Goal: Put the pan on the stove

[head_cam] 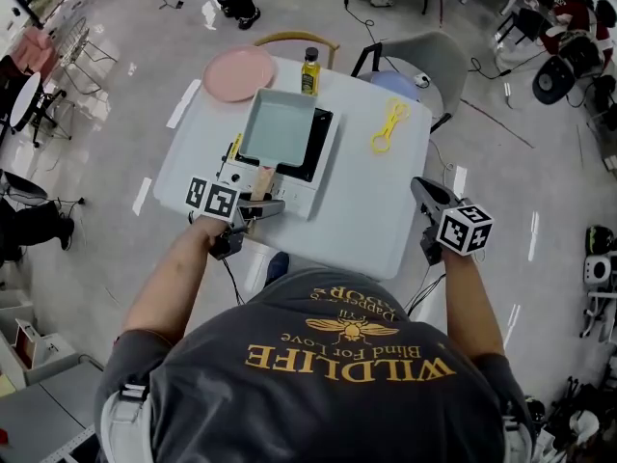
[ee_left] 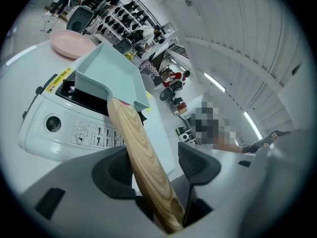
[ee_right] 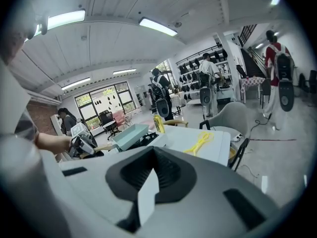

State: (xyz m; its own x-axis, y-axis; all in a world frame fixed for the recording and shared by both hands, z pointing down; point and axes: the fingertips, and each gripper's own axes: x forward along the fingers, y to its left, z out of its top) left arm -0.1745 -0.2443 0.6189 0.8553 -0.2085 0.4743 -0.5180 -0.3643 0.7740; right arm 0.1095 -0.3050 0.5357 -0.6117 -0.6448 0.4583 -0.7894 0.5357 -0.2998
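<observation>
- The pan (head_cam: 278, 128), a pale blue-green square one, sits on the black top of the white stove (head_cam: 294, 199). Its wooden handle (head_cam: 262, 181) points toward the table's near edge.
- The stove stands left of the middle of the white table (head_cam: 371, 215), and its front panel reaches close to the near edge.
- The left gripper (head_cam: 262, 207) is at the stove's front with its 2 jaws spread. In the left gripper view the handle (ee_left: 138, 148) runs between them, with a clear gap on the right-hand side. It lies close to the other jaw, where contact is hard to judge.
- The right gripper (head_cam: 424, 193) hangs over the table's near right corner. Its 2 jaws are together with nothing in them, and it is well apart from the pan.
- The yellow tongs (head_cam: 388, 126) lie flat toward the table's far right corner. They are small in view, but their arms seem only slightly parted and they grip nothing.
- A pink plate (head_cam: 238, 73) sits at the far left corner.
- A yellow bottle (head_cam: 309, 71) stands upright at the far edge, just beyond the pan.
</observation>
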